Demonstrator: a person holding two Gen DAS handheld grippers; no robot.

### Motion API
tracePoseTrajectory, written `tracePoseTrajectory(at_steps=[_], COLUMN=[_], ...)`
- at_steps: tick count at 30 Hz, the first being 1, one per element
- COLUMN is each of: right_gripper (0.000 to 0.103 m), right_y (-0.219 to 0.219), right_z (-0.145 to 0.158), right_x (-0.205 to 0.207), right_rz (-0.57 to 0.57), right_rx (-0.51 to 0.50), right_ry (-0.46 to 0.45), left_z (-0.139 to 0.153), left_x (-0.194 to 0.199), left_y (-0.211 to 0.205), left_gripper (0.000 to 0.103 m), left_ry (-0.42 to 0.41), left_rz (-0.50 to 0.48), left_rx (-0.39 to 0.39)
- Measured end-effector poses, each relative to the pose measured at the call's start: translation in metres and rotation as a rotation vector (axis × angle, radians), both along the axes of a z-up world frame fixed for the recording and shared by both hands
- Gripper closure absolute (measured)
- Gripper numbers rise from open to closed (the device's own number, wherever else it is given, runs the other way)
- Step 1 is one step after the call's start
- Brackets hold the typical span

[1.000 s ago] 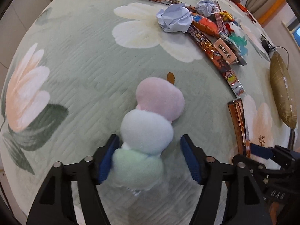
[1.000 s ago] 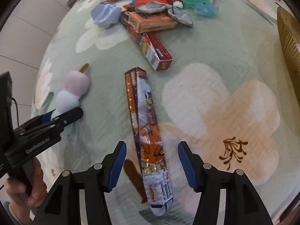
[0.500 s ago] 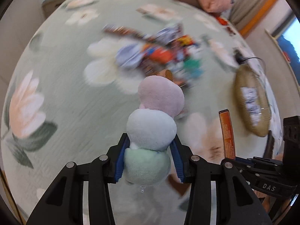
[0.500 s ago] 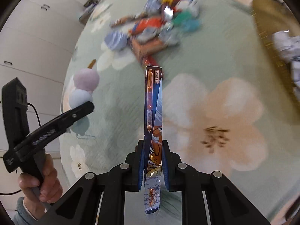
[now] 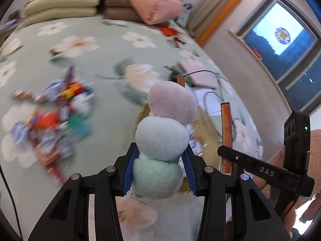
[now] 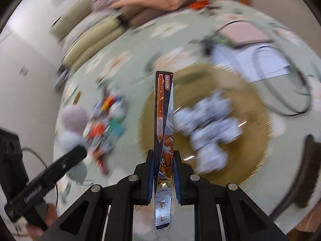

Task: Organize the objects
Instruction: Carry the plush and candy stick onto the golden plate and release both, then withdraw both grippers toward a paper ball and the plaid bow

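While our left gripper (image 5: 158,175) pinches the plush dango (image 5: 163,138) and our right gripper (image 6: 163,177) clamps the pen pack (image 6: 163,108), we judge it best to lower both gently over the woven basket (image 6: 258,124) at two o'clock before releasing

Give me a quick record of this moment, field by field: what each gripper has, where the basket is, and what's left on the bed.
left gripper: shut on the plush dango skewer, clamped at its green end, pink ball farthest out
right gripper: shut on the pen package, held on edge and pointing forward
woven basket: just behind the pen package in the right wrist view, crumpled paper already inside
loose pile: colourful packets still on the floral bedspread, blurred
image quality: motion blur in both views
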State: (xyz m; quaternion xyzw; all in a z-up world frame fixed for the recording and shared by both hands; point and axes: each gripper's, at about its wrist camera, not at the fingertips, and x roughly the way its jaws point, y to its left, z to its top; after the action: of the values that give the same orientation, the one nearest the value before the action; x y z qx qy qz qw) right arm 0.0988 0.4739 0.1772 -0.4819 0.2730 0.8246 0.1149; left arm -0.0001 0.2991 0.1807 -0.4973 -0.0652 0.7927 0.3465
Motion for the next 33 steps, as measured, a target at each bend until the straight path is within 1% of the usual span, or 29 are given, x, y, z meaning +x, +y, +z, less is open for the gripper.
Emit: tracePoseTrajectory(at_steps=[3,4,5,6,7,8,9,10,11,13,16,20,22,24,25,26,28,30,32,33], right_gripper=[0.087,0.087,0.087,0.087,0.083,0.078,0.063,0.054,0.054,0.054,0.054,0.054,0.054,0.053,0.05,0.048,0.048,0.048,0.047,0.047], right_y=[0.035,0.043,0.051,0.057,0.06,0.066,0.071,0.073,0.076,0.081,0.077,0.066,0.054,0.041,0.033,0.027,0.008,-0.015,-0.036,-0.049], right_z=[0.012,0.014,0.016,0.015,0.012,0.007,-0.001,-0.011,-0.017,-0.026,-0.038,-0.047,-0.045,-0.04,-0.039,-0.037,-0.034,-0.032,-0.032,-0.034], right_x=[0.006,0.006,0.009,0.008,0.007,0.006,0.004,0.0,0.002,0.007,0.013,0.01,0.006,0.0,-0.004,-0.008,-0.017,-0.026,-0.036,-0.041], right_rz=[-0.07,-0.087,-0.098,-0.113,-0.125,-0.138,-0.152,-0.163,-0.173,-0.19,-0.203,-0.173,-0.15,-0.119,-0.1,-0.082,-0.033,0.027,0.084,0.115], right_rx=[0.057,0.064,0.071,0.089,0.099,0.099,0.086,0.07,0.051,0.021,0.003,0.004,0.01,0.015,0.016,0.018,0.02,0.022,0.018,0.012], right_ry=[-0.001,0.006,0.008,0.001,-0.009,-0.028,-0.063,-0.088,-0.1,-0.105,-0.121,-0.137,-0.128,-0.104,-0.093,-0.085,-0.06,-0.039,-0.042,-0.044], left_z=[-0.001,-0.002,-0.005,-0.012,-0.018,-0.025,-0.035,-0.041,-0.047,-0.052,-0.058,-0.059,-0.058,-0.057,-0.058,-0.059,-0.061,-0.062,-0.062,-0.063], left_x=[-0.003,-0.004,-0.006,-0.009,-0.011,-0.014,-0.018,-0.02,-0.021,-0.02,-0.016,-0.009,-0.004,0.003,0.008,0.01,0.018,0.022,0.022,0.019], left_y=[0.03,0.04,0.049,0.061,0.066,0.069,0.072,0.072,0.069,0.059,0.043,0.014,-0.003,-0.021,-0.033,-0.04,-0.059,-0.079,-0.096,-0.108], left_gripper=[0.06,0.053,0.05,0.043,0.04,0.04,0.04,0.04,0.04,0.04,0.04,0.04,0.04,0.04,0.04,0.04,0.04,0.04,0.04,0.04], left_ry=[0.016,0.017,0.015,-0.003,-0.01,-0.015,-0.034,-0.051,-0.073,-0.107,-0.132,-0.135,-0.124,-0.116,-0.116,-0.119,-0.124,-0.112,-0.115,-0.125], left_rz=[-0.039,-0.049,-0.065,-0.093,-0.096,-0.089,-0.081,-0.077,-0.07,-0.05,-0.033,-0.002,0.02,0.041,0.06,0.068,0.087,0.127,0.168,0.2], left_rx=[-0.001,-0.011,-0.026,-0.05,-0.064,-0.079,-0.106,-0.113,-0.108,-0.093,-0.103,-0.118,-0.147,-0.172,-0.191,-0.197,-0.213,-0.235,-0.235,-0.219])
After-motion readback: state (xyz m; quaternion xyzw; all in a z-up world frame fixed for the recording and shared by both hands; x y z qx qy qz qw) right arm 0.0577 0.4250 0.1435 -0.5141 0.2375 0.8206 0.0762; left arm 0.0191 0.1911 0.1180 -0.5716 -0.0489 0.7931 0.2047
